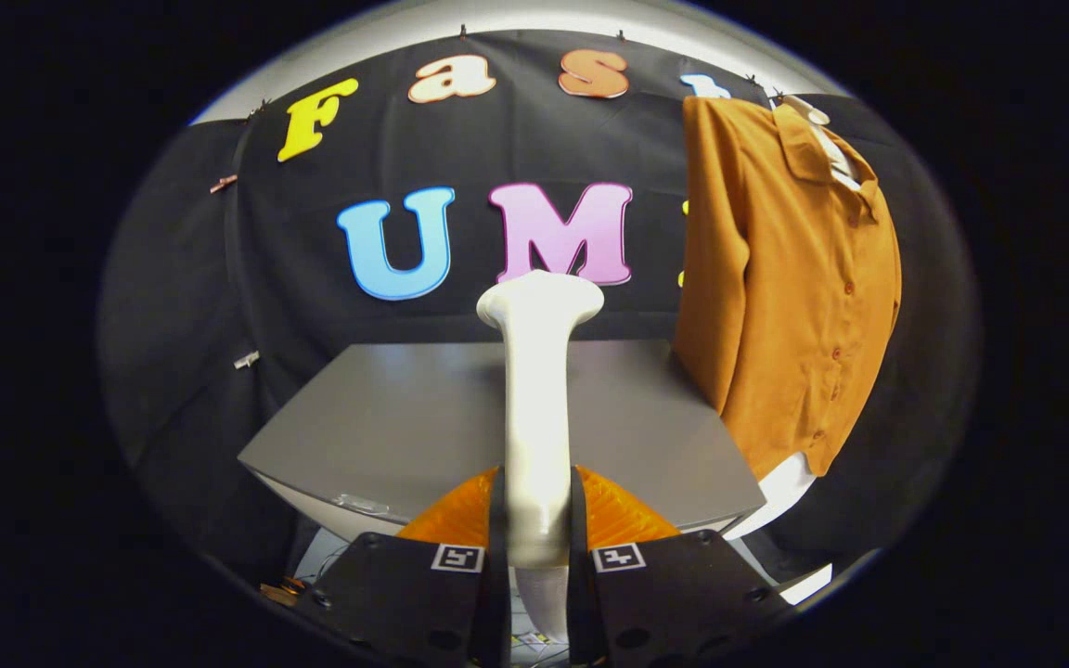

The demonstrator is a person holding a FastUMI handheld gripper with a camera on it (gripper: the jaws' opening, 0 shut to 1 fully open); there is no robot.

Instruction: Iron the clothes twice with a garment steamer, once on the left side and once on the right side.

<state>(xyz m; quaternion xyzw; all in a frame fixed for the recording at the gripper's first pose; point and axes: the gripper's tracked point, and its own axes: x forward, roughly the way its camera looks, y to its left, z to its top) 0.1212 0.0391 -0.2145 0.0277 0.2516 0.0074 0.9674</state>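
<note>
- Tongs (535, 520) are clamped on the steamer's handle, one finger pressing each side, so the steamer (535, 390) stands upright between them with its wide head on top.
- Looks like smooth hard plastic, probably a bit slippery and top-heavy, so a low grip on the handle seems right.
- Shirt (790, 278) hangs beyond the fingers off to the right, past the grey surface (386, 417). Soft, floppy cloth; I'd guess it'll swing if pushed.

Gripper-mounted fisheye, facing forward over table (405, 417), near wall
</note>
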